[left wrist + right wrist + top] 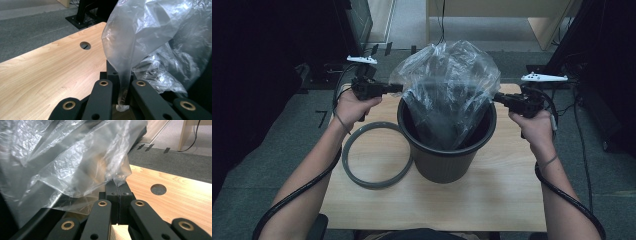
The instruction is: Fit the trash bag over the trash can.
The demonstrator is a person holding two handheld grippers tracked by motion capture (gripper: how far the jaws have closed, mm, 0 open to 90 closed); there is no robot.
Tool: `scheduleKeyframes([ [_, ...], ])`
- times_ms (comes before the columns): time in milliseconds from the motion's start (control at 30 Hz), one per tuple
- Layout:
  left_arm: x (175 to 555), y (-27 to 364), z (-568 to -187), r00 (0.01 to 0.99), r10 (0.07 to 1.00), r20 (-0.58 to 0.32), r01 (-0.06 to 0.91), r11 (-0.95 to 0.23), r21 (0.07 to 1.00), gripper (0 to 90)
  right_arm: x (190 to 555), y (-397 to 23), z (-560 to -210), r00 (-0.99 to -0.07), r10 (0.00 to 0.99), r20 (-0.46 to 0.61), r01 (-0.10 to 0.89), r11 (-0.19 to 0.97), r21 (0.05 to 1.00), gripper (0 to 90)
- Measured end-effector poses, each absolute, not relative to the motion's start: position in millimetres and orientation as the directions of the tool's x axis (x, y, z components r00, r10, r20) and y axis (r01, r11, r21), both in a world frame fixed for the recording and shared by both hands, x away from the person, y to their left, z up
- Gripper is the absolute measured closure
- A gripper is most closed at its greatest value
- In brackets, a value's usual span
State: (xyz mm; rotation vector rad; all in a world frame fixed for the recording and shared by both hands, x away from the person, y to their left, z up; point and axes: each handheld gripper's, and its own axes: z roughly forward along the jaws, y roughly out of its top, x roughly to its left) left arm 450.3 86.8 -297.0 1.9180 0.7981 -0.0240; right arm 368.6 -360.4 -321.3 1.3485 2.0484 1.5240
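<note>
A clear plastic bag stands puffed up over a dark grey bin, its lower part hanging down inside the bin while its crinkled upper part billows well above the rim. The bag is stretched between two sets of tongs. The left tongs grip its left edge just above the bin's rim; in the left gripper view the left tongs are clenched on a narrow twisted strip of the film, whose end pokes out below the pads. The right tongs hold the opposite edge at about the same height; in the right gripper view the right tongs are pressed tight together with a fold of the bag's edge caught at their tips. Each tool is held level in one of the person's hands, the left hand and the right hand, with black cables trailing back along the forearms. The bin stands near the middle of a light wooden counter. Just left of the bin, touching or nearly touching its base, a grey ring lies flat on the counter. A round cable hole shows in the wood near the far edge.
</note>
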Motion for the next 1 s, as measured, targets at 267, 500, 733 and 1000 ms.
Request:
scheduleKeyframes([
  [267,455,86,-301,0.757,0.535,-0.376,0.565,-0.244,0.788,89.9,373,-357,-326,-0.519,0.808,0.279,0.518,0.037,0.855,90.0],
  [500,455,91,-298,0.758,0.527,-0.385,0.563,-0.229,0.794,89.8,372,-361,-322,-0.502,0.819,0.278,0.521,0.030,0.853,90.0],
  [733,451,100,-293,0.786,0.497,-0.368,0.524,-0.219,0.823,74.6,366,-371,-316,-0.536,0.798,0.274,0.486,0.026,0.874,76.6],
  [1000,444,113,-281,0.825,0.462,-0.324,0.453,-0.200,0.869,57.9,355,-385,-297,-0.564,0.769,0.299,0.424,-0.041,0.905,55.0],
])
